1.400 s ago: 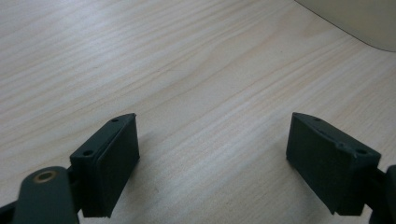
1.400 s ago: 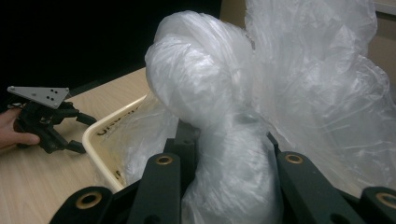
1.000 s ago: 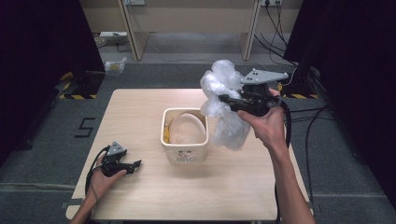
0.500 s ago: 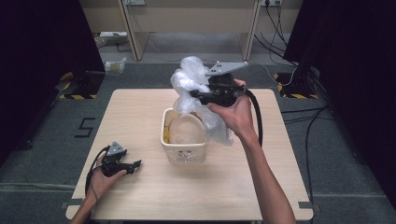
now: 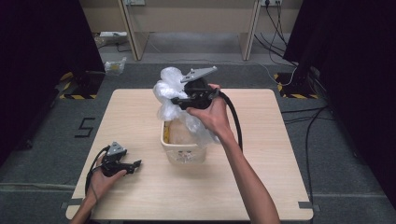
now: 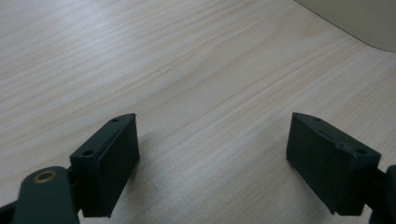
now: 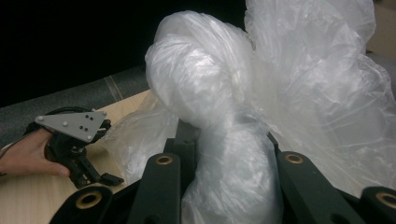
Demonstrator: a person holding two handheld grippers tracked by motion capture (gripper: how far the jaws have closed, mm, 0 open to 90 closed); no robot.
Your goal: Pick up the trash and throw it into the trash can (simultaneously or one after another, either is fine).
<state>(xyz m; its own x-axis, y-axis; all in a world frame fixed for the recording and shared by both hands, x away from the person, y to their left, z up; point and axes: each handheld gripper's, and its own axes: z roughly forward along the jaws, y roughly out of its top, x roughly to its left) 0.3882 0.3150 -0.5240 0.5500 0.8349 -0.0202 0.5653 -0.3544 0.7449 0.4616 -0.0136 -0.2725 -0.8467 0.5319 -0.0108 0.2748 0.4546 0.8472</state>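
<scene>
Above small bin [image 5: 183, 148], right gripper [image 5: 176, 101] clamps bunched clear plastic bag [image 7: 219, 107], lining not yet spread inside; left gripper [image 5: 136, 164] rests on table [image 5: 271, 154], jaws wide, empty.

The bin [image 5: 183, 148] stands mid-frame on the table [image 5: 280, 186], with the plastic bag [image 5: 170, 91] bunched above it, blocking the centre. Bare tabletop lies open at right, lower middle, and upper left.

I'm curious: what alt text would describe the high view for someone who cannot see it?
A person's right tool holds a crumpled clear plastic bag above a small cream bin on a wooden table. The left tool rests on the table, jaws apart.
</scene>
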